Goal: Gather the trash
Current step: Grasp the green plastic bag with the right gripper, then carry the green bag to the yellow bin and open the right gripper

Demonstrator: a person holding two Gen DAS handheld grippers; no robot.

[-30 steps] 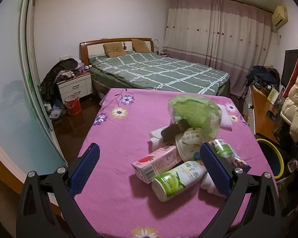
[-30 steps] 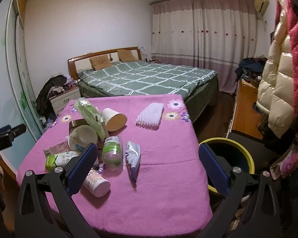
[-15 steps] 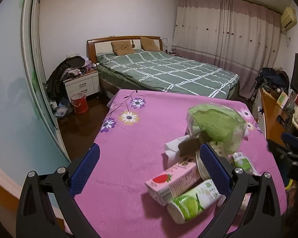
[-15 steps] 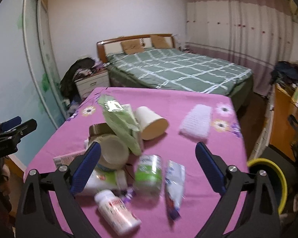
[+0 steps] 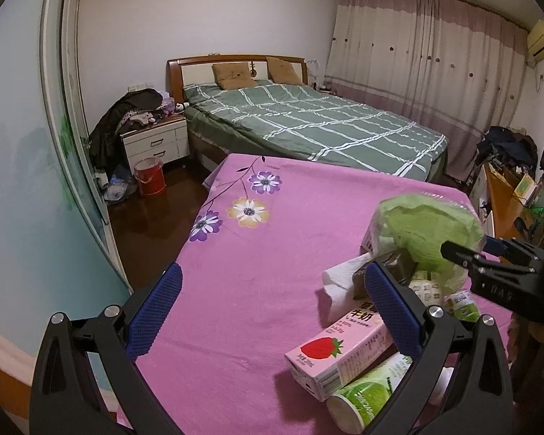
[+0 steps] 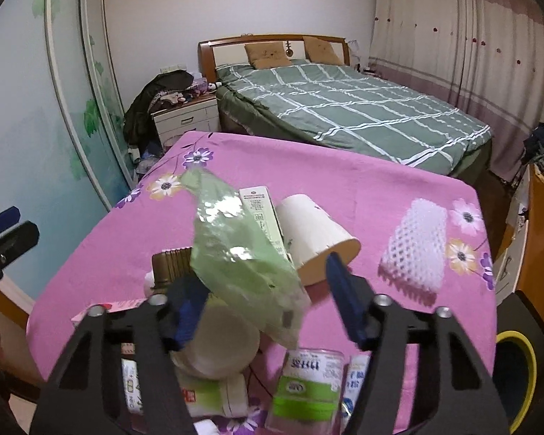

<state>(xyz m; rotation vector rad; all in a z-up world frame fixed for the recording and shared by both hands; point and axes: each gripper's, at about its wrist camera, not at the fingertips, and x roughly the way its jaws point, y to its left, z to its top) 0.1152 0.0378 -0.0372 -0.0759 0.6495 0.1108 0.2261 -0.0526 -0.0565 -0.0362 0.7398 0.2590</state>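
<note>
Presently the right gripper (image 6: 268, 308), jaws just closing, straddles the green bag (image 6: 235, 253) without pressing. Left gripper (image 5: 272, 306) gapes, empty.

Trash pile (image 6: 243, 272) lies on the table (image 6: 380, 195), bed (image 6: 344, 108) behind it.

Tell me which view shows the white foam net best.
The right wrist view: the white foam net lies in plain sight on the pink tablecloth, right of the paper cup. The left wrist view does not show it.
</note>
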